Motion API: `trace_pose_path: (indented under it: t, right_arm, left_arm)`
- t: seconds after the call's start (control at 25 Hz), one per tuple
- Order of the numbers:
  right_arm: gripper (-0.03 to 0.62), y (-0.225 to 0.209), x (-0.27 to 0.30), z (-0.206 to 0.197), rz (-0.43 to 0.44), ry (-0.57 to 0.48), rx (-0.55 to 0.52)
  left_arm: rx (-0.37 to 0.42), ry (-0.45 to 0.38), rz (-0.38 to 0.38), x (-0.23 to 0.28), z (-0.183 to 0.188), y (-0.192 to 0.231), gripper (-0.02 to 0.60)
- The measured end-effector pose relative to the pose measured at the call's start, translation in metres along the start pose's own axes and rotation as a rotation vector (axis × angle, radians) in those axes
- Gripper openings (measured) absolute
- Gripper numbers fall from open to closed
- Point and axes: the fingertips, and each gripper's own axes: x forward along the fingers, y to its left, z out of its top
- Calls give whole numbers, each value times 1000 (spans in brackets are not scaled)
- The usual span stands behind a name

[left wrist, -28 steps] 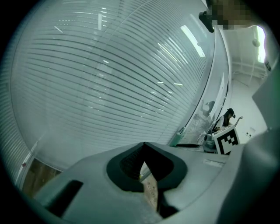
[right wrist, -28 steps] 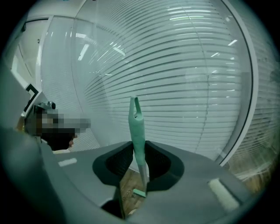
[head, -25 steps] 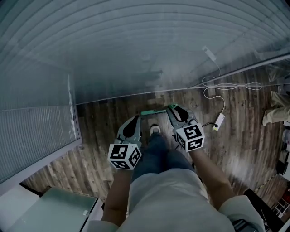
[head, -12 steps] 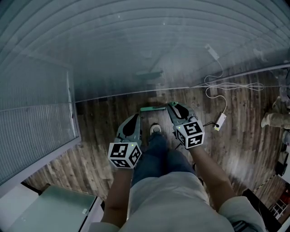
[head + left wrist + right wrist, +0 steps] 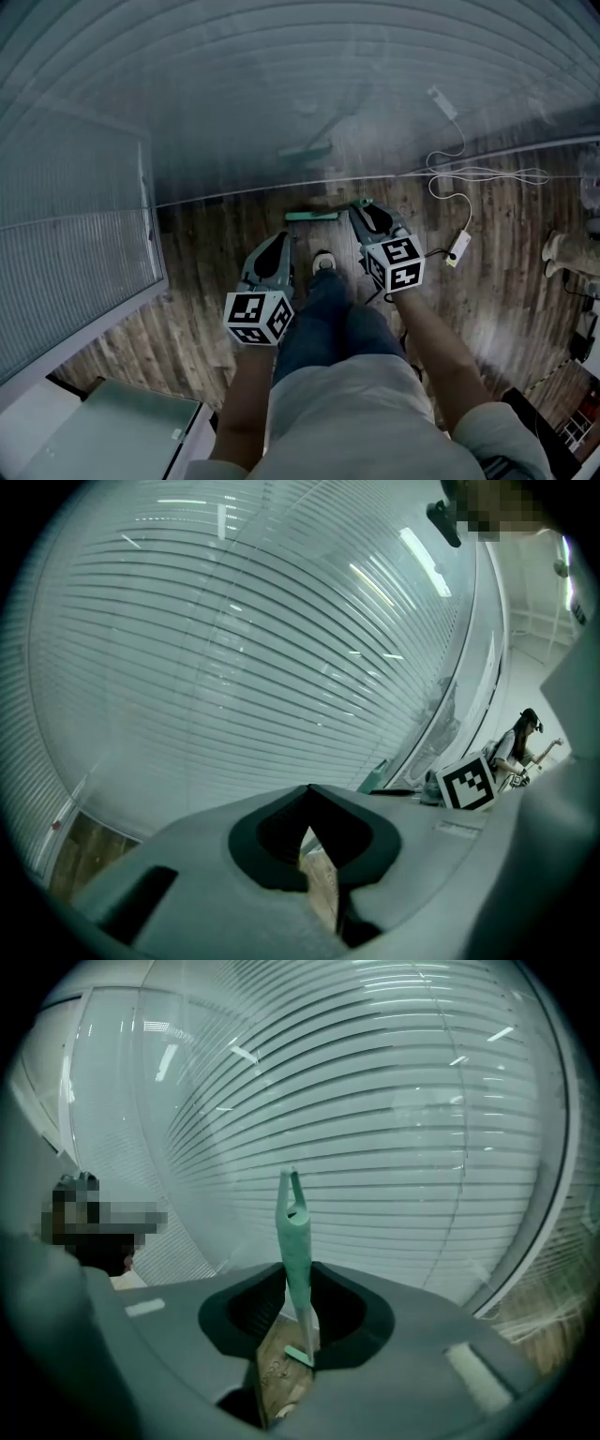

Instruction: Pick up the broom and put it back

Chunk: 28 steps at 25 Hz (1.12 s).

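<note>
The broom has a light green handle [image 5: 294,1241] and a flat green head [image 5: 311,215] that rests on the wooden floor just before the glass wall. My right gripper [image 5: 362,210] is shut on the handle, which stands upright between its jaws [image 5: 298,1279] with its forked top above them. The broom head [image 5: 300,1355] shows small below the jaws. My left gripper [image 5: 278,244] hangs to the left of the broom, apart from it. In the left gripper view its tips [image 5: 307,789] meet with nothing between them.
A glass wall with horizontal blinds [image 5: 281,103] runs across ahead and mirrors the broom. The person's shoe [image 5: 323,264] stands between the grippers. A white cable with an adapter [image 5: 459,246] lies on the floor at right. A pale cabinet [image 5: 112,431] sits bottom left.
My right gripper has sunk a little with the broom, and the green head now sits slightly nearer the glass wall. The left gripper has dropped slightly too.
</note>
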Motion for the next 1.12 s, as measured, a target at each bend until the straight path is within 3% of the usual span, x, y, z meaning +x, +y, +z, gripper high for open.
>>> trace_pose_path:
  t: [1.12]
  right_arm:
    - [94, -47, 56, 29, -65, -33, 80]
  left_arm:
    - [-8, 25, 21, 7, -11, 3, 6]
